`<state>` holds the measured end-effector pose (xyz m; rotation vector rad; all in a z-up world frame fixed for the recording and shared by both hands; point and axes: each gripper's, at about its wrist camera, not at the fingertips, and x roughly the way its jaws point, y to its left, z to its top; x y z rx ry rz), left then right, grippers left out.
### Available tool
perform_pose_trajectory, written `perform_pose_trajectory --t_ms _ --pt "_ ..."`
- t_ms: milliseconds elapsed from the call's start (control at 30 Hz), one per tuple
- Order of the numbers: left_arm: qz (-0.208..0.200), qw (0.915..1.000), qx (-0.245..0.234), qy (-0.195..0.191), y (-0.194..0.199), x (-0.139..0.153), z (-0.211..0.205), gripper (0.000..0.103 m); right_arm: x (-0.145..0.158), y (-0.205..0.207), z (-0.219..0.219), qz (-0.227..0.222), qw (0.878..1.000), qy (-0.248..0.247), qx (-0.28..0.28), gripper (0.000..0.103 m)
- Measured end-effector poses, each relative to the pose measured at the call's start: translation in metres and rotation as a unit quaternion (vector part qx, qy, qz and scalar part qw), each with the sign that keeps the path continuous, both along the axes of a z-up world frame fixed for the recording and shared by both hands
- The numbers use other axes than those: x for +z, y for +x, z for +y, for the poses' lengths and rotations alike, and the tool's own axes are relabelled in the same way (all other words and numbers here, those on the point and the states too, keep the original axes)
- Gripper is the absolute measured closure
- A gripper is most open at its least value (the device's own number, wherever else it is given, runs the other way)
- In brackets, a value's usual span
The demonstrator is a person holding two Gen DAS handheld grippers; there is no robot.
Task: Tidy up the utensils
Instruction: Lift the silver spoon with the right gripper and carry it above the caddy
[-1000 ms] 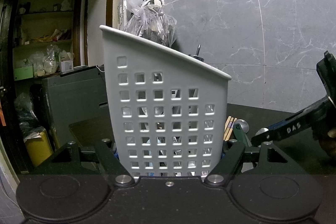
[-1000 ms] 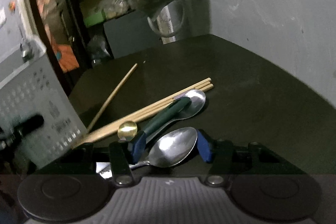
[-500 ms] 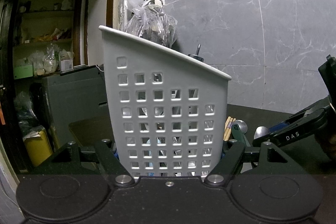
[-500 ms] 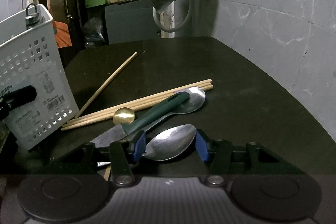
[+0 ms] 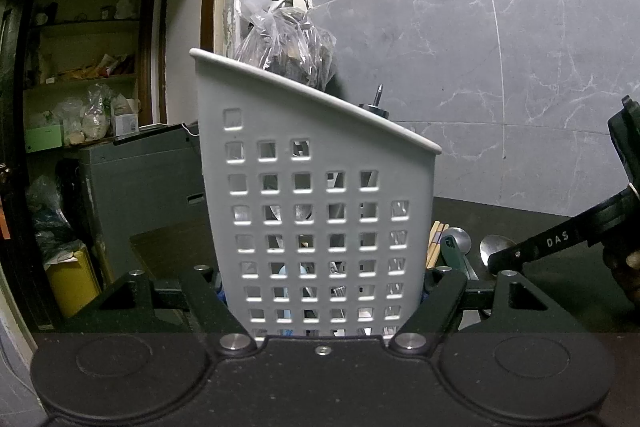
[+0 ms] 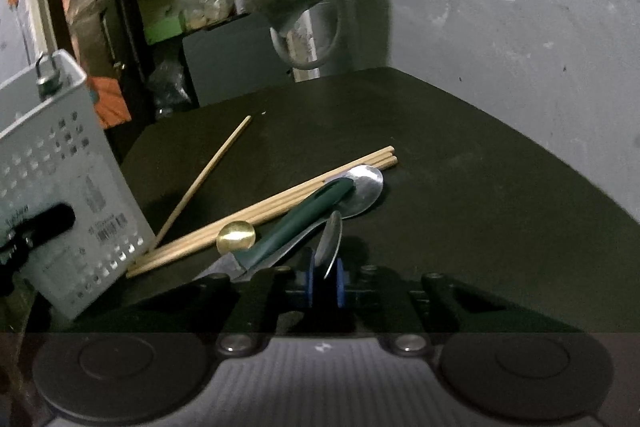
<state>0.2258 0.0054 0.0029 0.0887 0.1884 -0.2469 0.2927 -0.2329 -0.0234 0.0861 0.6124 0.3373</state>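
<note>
Utensils lie loose on the dark table [image 6: 460, 163]: a bundle of chopsticks [image 6: 280, 203] running slantwise, one stray chopstick [image 6: 208, 179] angled off toward the back, a green-handled knife [image 6: 304, 219] across the bundle, a spoon [image 6: 366, 187] under the knife's handle end, and a small gold spoon bowl [image 6: 236, 236] resting on the chopsticks. The right gripper [image 6: 325, 283] is closing its blue pads [image 6: 308, 281] on a second spoon [image 6: 332, 239], which stands on edge between them, bowl tipped up and turned sideways; the pads look pressed against it. To the left stands a white perforated caddy [image 5: 320, 195], tilted a little, with cutlery dimly visible through its holes and a handle sticking up over its rim. The left gripper [image 5: 324, 291] clamps the caddy low down, one finger on each side wall. From that side the right gripper's black arm [image 5: 560, 239] reaches in over the spoons, just beside the caddy. A plastic bag [image 5: 288, 47] hangs on the grey marble wall [image 5: 480, 47] behind.
</note>
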Motion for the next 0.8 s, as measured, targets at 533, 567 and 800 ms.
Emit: perform_pose_trajectory --t_ms 533,567,800 --pt "0.000 1.0000 0.000 -0.001 0.000 0.000 0.000 0.027 0.011 -0.020 -0.013 -0.001 0.997 0.072 -0.017 0.100" --pt "0.000 1.0000 0.000 -0.001 0.000 0.000 0.000 0.027 0.014 -0.023 -0.013 -0.006 0.997 0.074 -0.016 0.100" --pt "0.000 1.0000 0.000 -0.001 0.000 0.000 0.000 0.027 0.047 -0.044 -0.009 -0.053 0.995 0.090 0.003 0.099"
